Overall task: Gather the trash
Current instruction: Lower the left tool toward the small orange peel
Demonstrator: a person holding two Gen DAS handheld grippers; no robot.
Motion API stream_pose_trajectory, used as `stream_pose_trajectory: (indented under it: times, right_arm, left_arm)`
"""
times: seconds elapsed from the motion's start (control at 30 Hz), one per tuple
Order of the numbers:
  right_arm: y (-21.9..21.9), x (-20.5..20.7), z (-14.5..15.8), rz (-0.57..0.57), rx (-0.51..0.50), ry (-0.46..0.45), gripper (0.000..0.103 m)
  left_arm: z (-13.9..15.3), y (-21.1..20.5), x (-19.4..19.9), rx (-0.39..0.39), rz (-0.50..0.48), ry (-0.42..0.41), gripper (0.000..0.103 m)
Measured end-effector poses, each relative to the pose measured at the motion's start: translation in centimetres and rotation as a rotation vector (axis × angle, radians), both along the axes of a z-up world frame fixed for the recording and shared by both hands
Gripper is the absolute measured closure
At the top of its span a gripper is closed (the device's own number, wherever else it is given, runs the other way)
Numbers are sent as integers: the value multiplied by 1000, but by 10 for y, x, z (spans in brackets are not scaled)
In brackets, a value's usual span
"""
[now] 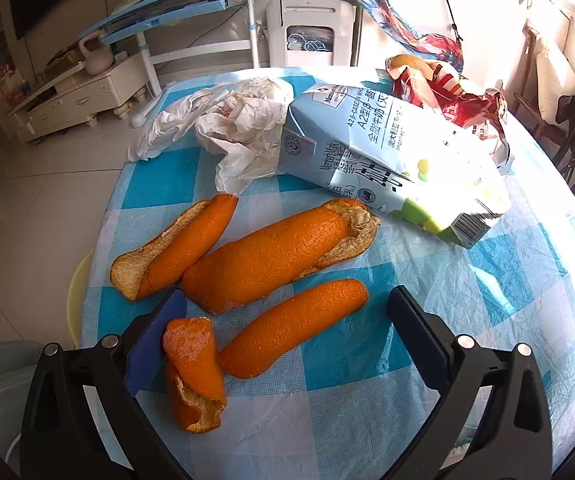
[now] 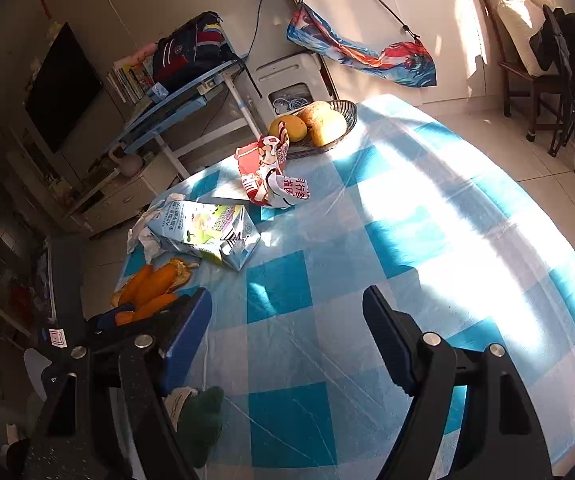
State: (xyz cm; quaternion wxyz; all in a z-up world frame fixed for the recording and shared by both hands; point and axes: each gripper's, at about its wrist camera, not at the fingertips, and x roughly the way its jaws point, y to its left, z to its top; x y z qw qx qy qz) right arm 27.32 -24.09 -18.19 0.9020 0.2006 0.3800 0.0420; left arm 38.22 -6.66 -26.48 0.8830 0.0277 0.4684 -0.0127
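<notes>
Several orange peels (image 1: 271, 256) lie on the blue-checked tablecloth (image 1: 367, 400) near the table's left edge. My left gripper (image 1: 287, 304) is open, low over them; a curled peel (image 1: 195, 372) rests against its left finger and a long peel (image 1: 295, 328) lies between the jaws. Behind are a flattened milk carton (image 1: 387, 152), crumpled white plastic and paper (image 1: 231, 120) and a red snack wrapper (image 1: 451, 104). My right gripper (image 2: 287, 316) is open and empty above the table; the peels (image 2: 151, 288), carton (image 2: 207, 232) and wrapper (image 2: 271, 176) lie to its far left.
A wire basket of fruit (image 2: 319, 124) stands at the table's far edge. A green object (image 2: 199, 420) sits by the near left edge. The left gripper (image 2: 127, 320) shows in the right wrist view. A desk (image 1: 175, 8) and chair (image 2: 535, 60) stand beyond.
</notes>
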Motion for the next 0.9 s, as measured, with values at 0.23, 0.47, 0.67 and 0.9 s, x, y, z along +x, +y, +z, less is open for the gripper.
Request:
stream_pose_trajectory:
  times: [0.23,0.47,0.67,0.9]
  right_arm:
    - [4,-3,-3,-14,-41,13,28]
    - [-1,-5,-13,-51,-37,44,28]
    - [-15,-10,-15,-102,-39,34,26]
    - [-17,-7,-25,-108,-43,60,26]
  left_arm:
    - [0,0,0,0,0,0,6]
    - [0,0,1,0,0,0,6]
    - [0,1,0,0,0,0,6]
    - [0,1,0,0,0,0,6]
